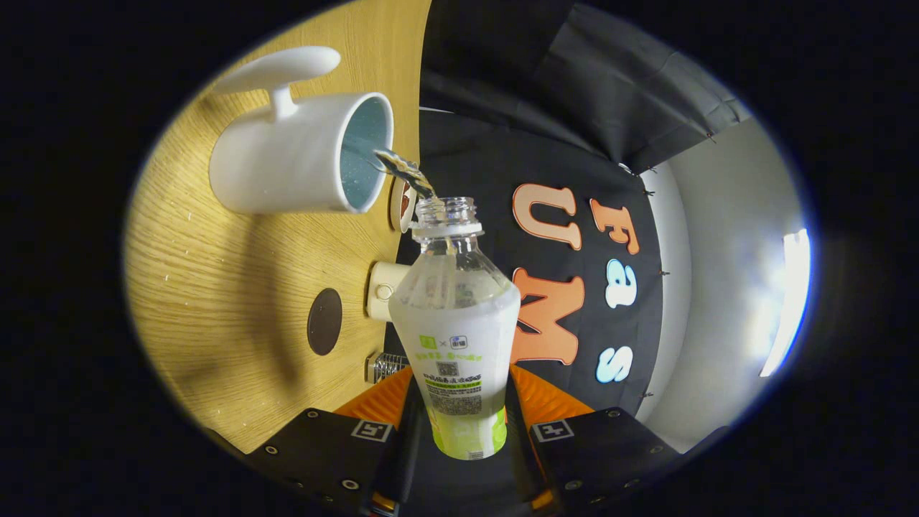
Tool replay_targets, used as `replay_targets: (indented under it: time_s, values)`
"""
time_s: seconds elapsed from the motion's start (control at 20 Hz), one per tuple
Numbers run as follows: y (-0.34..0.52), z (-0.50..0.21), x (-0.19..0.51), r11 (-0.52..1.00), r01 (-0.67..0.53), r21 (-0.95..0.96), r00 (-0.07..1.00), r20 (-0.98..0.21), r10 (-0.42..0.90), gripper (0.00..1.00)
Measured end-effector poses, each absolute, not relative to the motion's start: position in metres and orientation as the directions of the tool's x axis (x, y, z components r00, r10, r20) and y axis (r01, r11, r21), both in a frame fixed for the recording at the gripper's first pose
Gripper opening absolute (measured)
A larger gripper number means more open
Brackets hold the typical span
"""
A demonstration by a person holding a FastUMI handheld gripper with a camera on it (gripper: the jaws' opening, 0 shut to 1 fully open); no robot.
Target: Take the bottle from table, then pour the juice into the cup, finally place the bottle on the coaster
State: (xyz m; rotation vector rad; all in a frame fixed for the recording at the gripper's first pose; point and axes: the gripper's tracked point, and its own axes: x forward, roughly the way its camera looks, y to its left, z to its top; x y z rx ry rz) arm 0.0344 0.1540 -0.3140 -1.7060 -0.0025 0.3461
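fingers (pixel 463 424) clamped on both sides of bottle (pixel 456 330) | uncapped neck streams juice (pixel 406 172) into cup (pixel 301 154) (on table (pixel 215 301))

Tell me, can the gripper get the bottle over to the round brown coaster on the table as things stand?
Probably yes. The gripper is shut on the bottle, juice running into the white cup. The coaster lies bare on the wooden table, beside the bottle, nothing between them. It must tip upright first.

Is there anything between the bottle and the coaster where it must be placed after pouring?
Nothing visible. The gripper is shut on the bottle, which is pouring juice into the cup. The dark round coaster lies bare on the table, beside the cup, with open tabletop around it.
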Motion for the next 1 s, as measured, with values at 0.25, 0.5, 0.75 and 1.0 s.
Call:
replay_targets:
  time_s: [0.25, 0.5, 0.75, 1.0]
  values:
    - [0.1559, -0.3104, 0.0366, -0.207, -0.179, -0.962, 0.953, -0.222, 0.208, 0.56]
    - [0.1569, -0.3090, 0.0379, -0.244, -0.180, -0.953, 0.949, -0.233, 0.211, 0.56]
    - [0.1580, -0.3078, 0.0380, -0.268, -0.178, -0.947, 0.947, -0.239, 0.216, 0.56]
    - [0.1592, -0.3067, 0.0397, -0.297, -0.169, -0.940, 0.944, -0.241, 0.226, 0.56]
